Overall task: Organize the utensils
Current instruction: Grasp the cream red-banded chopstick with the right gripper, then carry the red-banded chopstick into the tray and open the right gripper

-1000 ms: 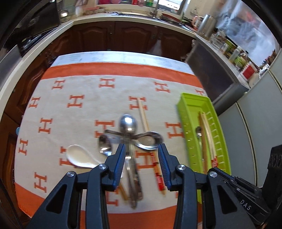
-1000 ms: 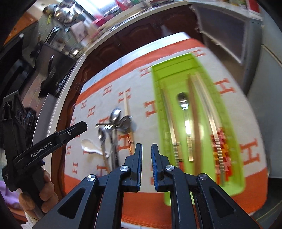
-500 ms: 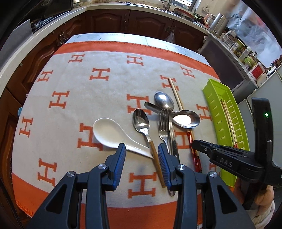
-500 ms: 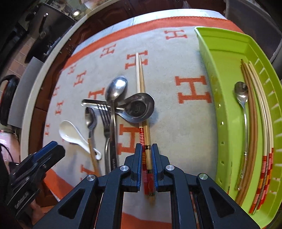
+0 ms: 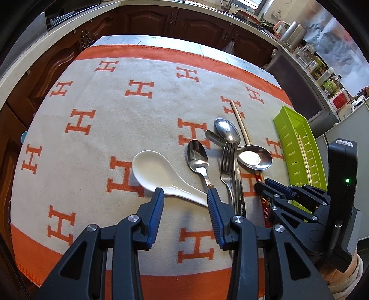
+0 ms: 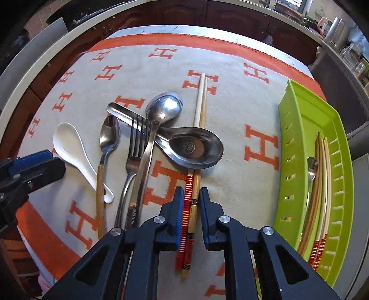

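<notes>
My left gripper is open, its fingers either side of the handle of a white ceramic spoon on the cloth. My right gripper is partly open around a pair of chopsticks with red-striped ends; the pads do not visibly press them. Beside them lie a wood-handled spoon, a fork, a long steel spoon and a wide steel spoon that rests across the chopsticks. The green tray at right holds chopsticks and a small spoon.
An orange and beige cloth with H marks covers the table. Dark wood kitchen cabinets and a counter stand behind it. The tray also shows in the left wrist view.
My left gripper has come down and forward over the white spoon's handle. My right gripper has moved lower along the chopsticks and opened a little around them.
</notes>
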{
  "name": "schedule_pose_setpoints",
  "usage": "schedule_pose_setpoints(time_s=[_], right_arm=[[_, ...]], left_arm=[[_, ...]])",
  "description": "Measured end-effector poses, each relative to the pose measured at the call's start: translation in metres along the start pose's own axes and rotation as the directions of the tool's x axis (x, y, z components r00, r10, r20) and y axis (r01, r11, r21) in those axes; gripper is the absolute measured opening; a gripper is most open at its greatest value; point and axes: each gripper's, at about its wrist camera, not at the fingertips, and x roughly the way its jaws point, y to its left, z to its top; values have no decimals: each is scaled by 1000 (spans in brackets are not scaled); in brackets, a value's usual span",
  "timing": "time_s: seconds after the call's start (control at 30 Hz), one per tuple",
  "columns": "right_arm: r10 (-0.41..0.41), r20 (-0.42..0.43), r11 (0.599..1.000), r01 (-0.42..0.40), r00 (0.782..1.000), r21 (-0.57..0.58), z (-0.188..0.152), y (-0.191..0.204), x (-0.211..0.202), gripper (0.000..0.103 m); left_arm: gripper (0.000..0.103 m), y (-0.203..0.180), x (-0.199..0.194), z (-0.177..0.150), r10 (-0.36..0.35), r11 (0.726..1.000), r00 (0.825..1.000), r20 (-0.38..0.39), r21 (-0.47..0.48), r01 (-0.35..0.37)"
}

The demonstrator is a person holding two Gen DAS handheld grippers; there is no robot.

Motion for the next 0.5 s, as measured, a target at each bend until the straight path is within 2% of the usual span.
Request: schedule_pose_setpoints(time_s=[0.13, 0.27, 0.5], right_arm=[[1, 6, 993, -1, 1000, 115, -12, -30, -11, 11], [110, 49, 964, -118, 993, 239, -20, -59, -19, 11], [132, 135, 947, -165, 982, 276, -26, -73, -46, 11]], left_arm=[[38, 4, -2, 0, 2, 1000, 1000, 4, -11, -2], [39, 4, 0, -1, 0, 1000, 1000, -3, -11, -1], [39, -11, -5, -3, -5, 1000, 1000, 4, 28, 4]])
